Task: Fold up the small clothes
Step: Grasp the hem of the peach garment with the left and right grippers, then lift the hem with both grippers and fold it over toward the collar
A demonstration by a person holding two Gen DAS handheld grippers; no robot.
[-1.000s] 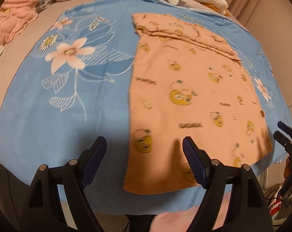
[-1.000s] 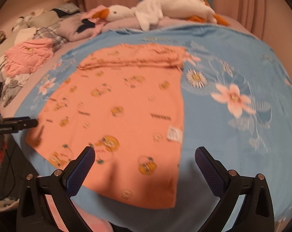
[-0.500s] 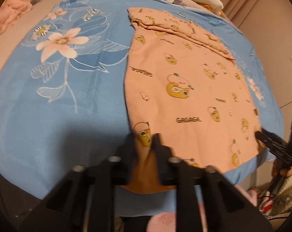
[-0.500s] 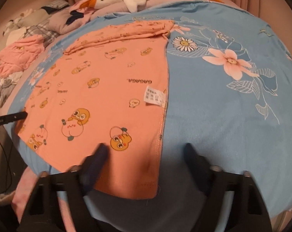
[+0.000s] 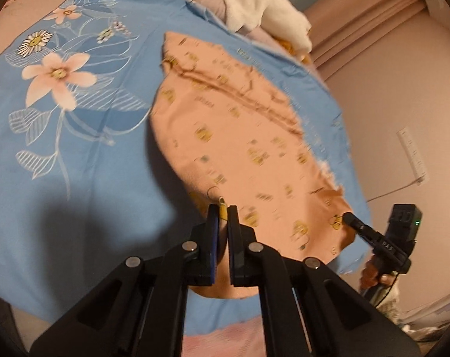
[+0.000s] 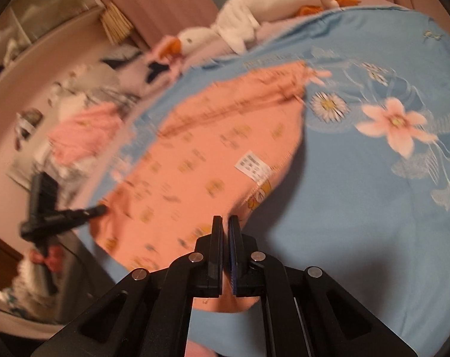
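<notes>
Both grippers pinched the orange garment's near hem.
Left gripper [image 5: 224, 208] and right gripper [image 6: 225, 218] clamped the orange duck-print garment [image 5: 239, 136], lifting it off the blue floral sheet [image 5: 76, 163].

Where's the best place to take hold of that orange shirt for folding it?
By the near hem's two corners, coming from the bed's near edge. The orange shirt lies flat, its far end already folded over, so only that free hem can lift. Both grippers have just been closing there: the left gripper and the right gripper pinch cloth.
</notes>
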